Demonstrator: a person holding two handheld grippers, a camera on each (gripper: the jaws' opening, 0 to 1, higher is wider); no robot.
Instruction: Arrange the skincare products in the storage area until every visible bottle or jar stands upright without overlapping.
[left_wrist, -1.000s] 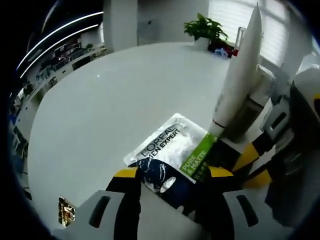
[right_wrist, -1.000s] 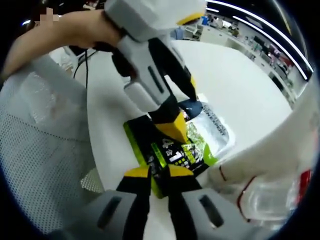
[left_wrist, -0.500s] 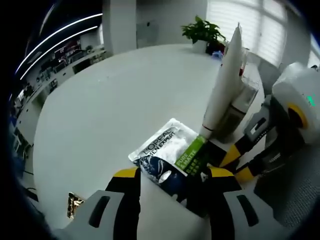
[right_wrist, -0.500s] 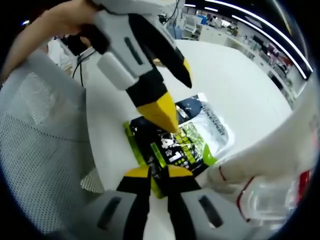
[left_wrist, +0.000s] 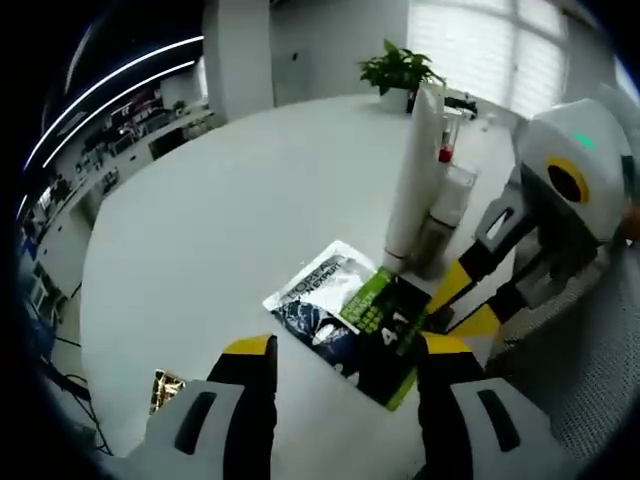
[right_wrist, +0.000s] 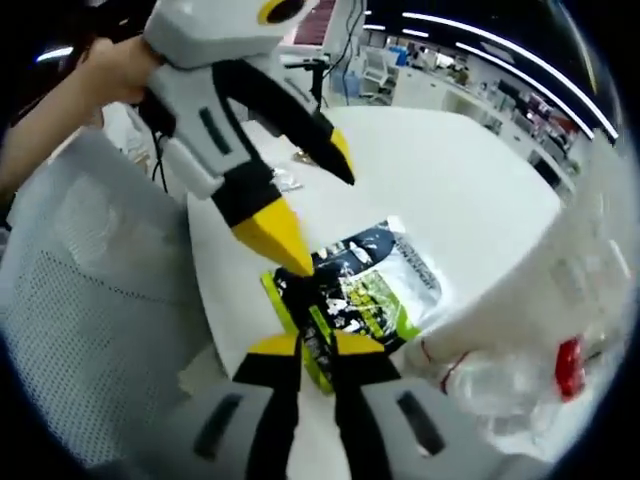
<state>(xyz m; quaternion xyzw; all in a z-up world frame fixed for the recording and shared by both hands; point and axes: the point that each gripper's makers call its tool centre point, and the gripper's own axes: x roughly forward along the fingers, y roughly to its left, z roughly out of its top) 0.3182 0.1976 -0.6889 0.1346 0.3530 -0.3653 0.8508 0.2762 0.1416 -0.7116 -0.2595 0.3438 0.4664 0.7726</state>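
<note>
Looking along the left claw (left_wrist: 345, 350), its two yellow-tipped jaws stand wide apart, released, above the white round table (left_wrist: 230, 190). Between and just beyond them lies a flat sachet (left_wrist: 350, 318), silver, dark and green, resting on the table. Just past the sachet a tall white tube (left_wrist: 410, 175) stands upright, with a clear bottle (left_wrist: 440, 215) touching its far side. The right claw (left_wrist: 470, 305) comes in from the right, its jaws at the sachet's green edge. A potted plant (left_wrist: 398, 72) sits at the table's far edge.

From the right gripper view, the right claw (right_wrist: 317, 350) is clenched on the near green edge of the sachet (right_wrist: 360, 290). The left claw (right_wrist: 300, 200) hovers over the sachet, jaws parted. The tube's base (right_wrist: 450, 345) and the clear bottle (right_wrist: 545, 385) lie at lower right, blurred.
</note>
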